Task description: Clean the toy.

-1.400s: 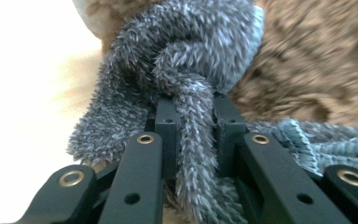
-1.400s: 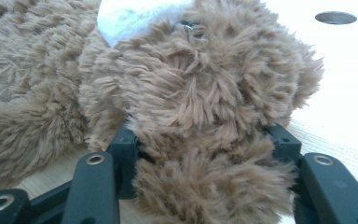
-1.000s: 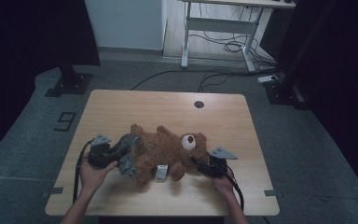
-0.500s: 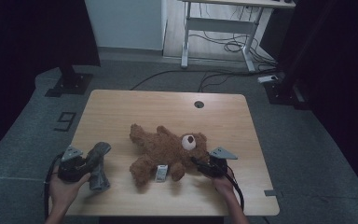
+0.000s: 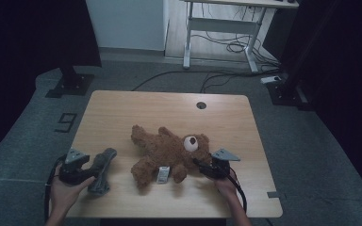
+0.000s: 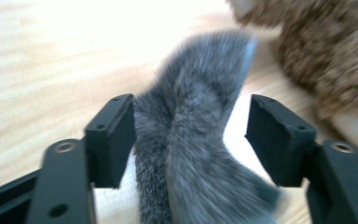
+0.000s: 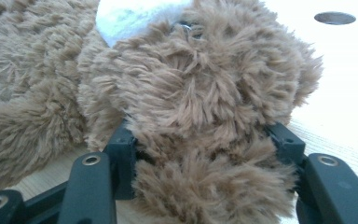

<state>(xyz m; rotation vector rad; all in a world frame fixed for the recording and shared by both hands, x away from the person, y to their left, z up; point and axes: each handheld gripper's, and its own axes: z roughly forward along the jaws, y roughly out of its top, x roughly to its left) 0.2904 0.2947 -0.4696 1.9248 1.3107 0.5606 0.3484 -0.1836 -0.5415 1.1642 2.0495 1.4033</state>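
Separation looks mostly done: the grey fuzzy cloth (image 5: 101, 165) lies near the table's (image 5: 169, 106) front-left corner, well apart from the brown teddy bear (image 5: 166, 153) sprawled mid-table. The left gripper (image 5: 90, 173) has its jaws apart around the cloth — one touches the pile, the other stands clear. The right gripper (image 5: 199, 164) has its jaws pressed into the bear's head, 1 on each side. What is left, I judge, is letting go of both. Soft things, both — short dense grey nap, long shaggy brown plush, on smooth pale wood.
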